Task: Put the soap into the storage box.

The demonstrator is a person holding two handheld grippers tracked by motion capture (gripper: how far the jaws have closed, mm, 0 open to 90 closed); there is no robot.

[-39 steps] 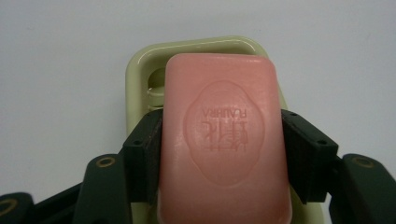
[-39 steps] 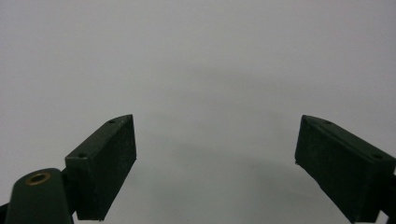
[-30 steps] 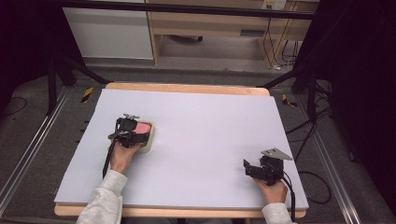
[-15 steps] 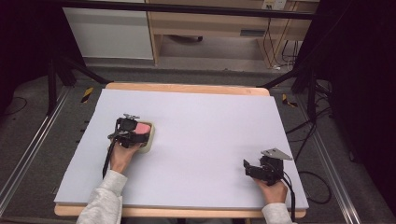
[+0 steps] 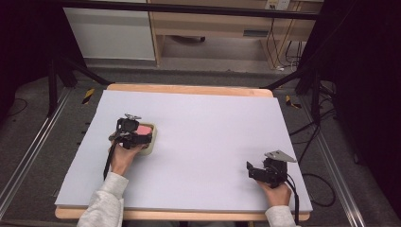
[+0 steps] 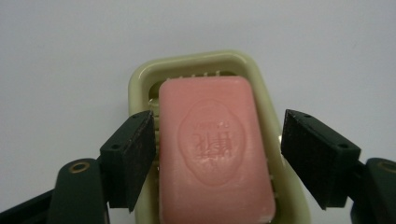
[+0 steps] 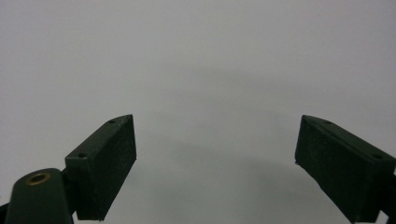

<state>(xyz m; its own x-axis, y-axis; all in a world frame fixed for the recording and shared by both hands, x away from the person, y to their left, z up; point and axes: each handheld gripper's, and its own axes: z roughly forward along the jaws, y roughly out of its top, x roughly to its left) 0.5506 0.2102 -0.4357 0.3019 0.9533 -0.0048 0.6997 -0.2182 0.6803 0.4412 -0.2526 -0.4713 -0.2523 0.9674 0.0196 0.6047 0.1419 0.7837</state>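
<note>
A pink bar of soap with a stamped oval lies in a pale green soap dish on the white tabletop. My left gripper stands over the dish, one jaw on each long side of the soap. Its jaws have just been opening, and a thin gap shows between each pad and the bar. In the high view the left gripper covers most of the soap and the dish. My right gripper rests near the table's front right, and its jaws stand wide apart over bare tabletop.
The white board covers a wooden table with its front edge close to both hands. Black stand legs and cables lie on the floor at the left and right. A wooden cabinet stands behind the table.
</note>
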